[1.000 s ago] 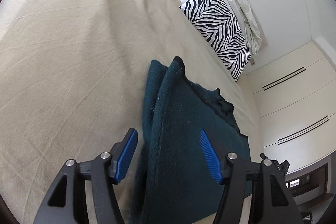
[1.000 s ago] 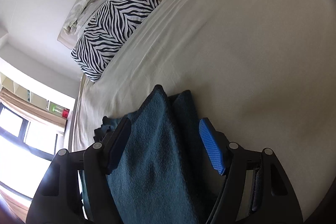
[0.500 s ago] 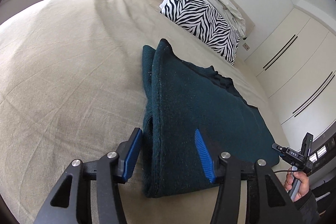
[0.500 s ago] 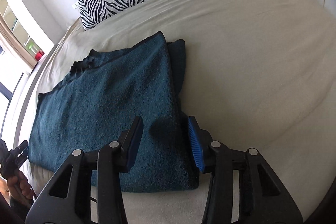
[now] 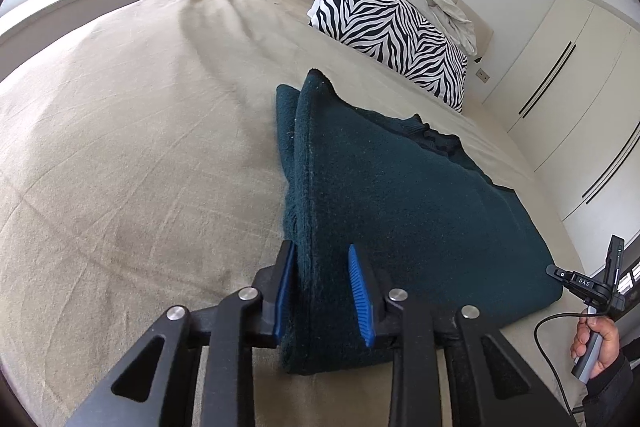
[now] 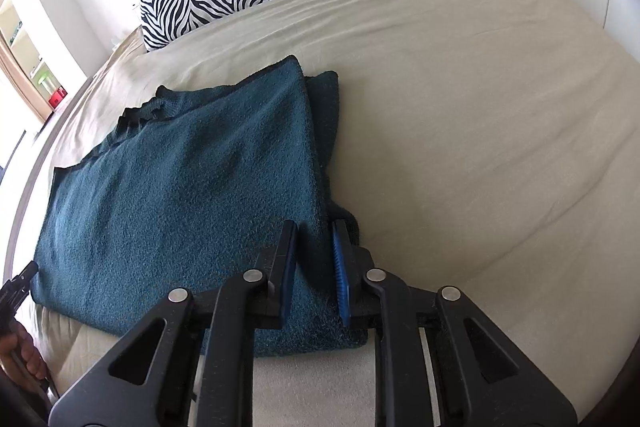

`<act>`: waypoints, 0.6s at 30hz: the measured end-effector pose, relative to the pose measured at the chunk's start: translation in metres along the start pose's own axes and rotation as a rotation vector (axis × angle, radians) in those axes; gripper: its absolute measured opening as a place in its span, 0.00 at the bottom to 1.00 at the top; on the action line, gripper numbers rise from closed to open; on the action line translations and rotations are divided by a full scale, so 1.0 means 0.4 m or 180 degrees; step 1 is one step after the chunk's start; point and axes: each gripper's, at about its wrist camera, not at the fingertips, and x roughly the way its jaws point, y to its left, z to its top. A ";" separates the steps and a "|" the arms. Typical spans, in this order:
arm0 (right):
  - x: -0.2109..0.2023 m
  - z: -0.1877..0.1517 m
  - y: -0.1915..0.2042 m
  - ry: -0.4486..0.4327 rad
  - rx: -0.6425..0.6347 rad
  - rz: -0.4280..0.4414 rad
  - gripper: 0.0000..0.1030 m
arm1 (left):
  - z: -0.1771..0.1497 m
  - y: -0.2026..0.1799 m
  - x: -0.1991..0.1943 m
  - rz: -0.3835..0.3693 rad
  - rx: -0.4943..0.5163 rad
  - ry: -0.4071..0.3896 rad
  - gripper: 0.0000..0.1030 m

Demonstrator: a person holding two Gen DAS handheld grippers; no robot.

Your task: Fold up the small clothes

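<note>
Teal garment [image 5: 400,211] is what we are folding, and it lies on the bed [image 5: 132,131], spread toward the near edge with the zebra pillow [image 5: 392,31] well beyond it at the headboard. We take the pillow as our landmark: the garment's neckline end points toward it, the hem end away from it, nearest us.

Going from the biggest thing down, the bed's beige sheet carries everything and gives a flat, soft surface for folding. The garment is a thick, fuzzy knit, deep teal with a darker trim at the neck opening [image 6: 140,113]. Both side edges, running away from the pillow, seem already turned in, leaving doubled ridges, so we judge a lengthwise fold done and a crosswise fold toward the pillow as the step in hand.

That would explain our holds. We have the left gripper [image 5: 326,291] closing over one doubled side at the corner farthest from the pillow, cloth standing between its blue pads. The right gripper [image 6: 316,267] is closing on the opposite far corner, its pads pressing the ridge of folded cloth. Taking both hem corners together lets the layers lift evenly.
</note>
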 end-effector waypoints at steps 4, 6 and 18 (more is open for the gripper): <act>-0.012 -0.002 0.012 -0.0048 -0.0088 -0.0114 0.07 | -0.001 0.004 -0.001 0.0028 0.0006 0.0000 0.15; -0.024 -0.003 0.017 -0.0089 -0.0119 -0.0139 0.06 | -0.003 0.002 0.001 0.0069 0.0024 0.0009 0.13; -0.068 -0.041 -0.025 -0.0104 0.0011 -0.0109 0.05 | -0.002 0.010 0.001 0.0105 -0.0010 0.0129 0.08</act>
